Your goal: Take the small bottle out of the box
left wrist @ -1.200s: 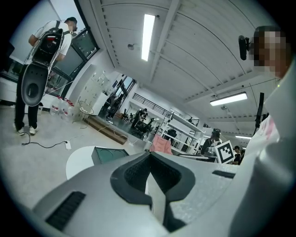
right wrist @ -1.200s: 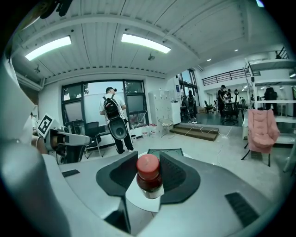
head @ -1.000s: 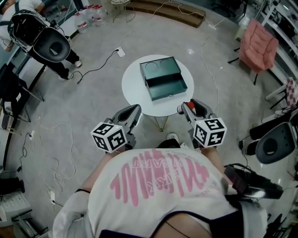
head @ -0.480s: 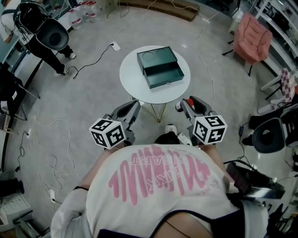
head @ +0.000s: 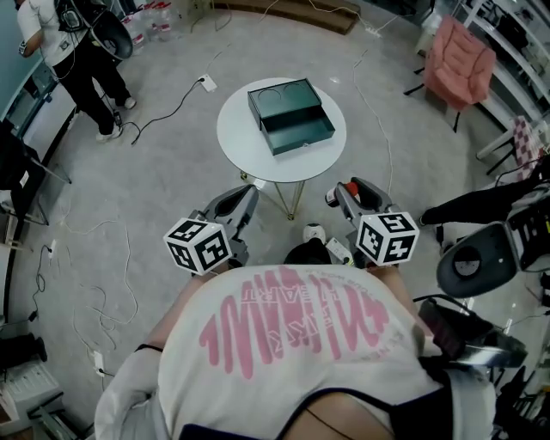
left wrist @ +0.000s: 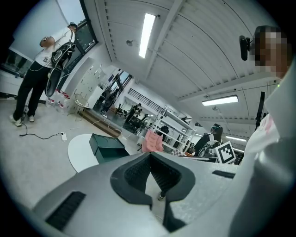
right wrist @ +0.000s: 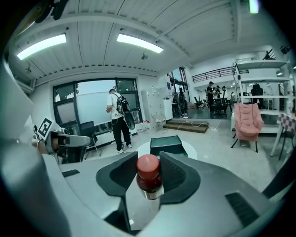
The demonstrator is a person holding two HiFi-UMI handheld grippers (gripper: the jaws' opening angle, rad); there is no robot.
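Note:
A small bottle with a red cap (right wrist: 149, 173) stands upright between the jaws of my right gripper (right wrist: 149, 178), which is shut on it. In the head view the right gripper (head: 341, 194) hangs in the air short of the round white table (head: 245, 142), with the bottle's red cap (head: 330, 198) at its tip. The dark green box (head: 290, 116) lies open on that table, its drawer part pulled toward me; the box (right wrist: 167, 144) also shows ahead of the right jaws. My left gripper (head: 247, 196) is level with the right one, its pads (left wrist: 159, 173) closed together on nothing.
A pink armchair (head: 460, 56) stands far right and a black office chair (head: 468, 268) near right. A person (head: 69, 47) with a chair is at far left. Cables (head: 90, 258) trail over the grey floor. Clear bottles (head: 159, 26) stand at the back.
The table and box have slid up and away in the head view as I back off. Both grippers keep their pose, the bottle still in the right one. The person at left has moved.

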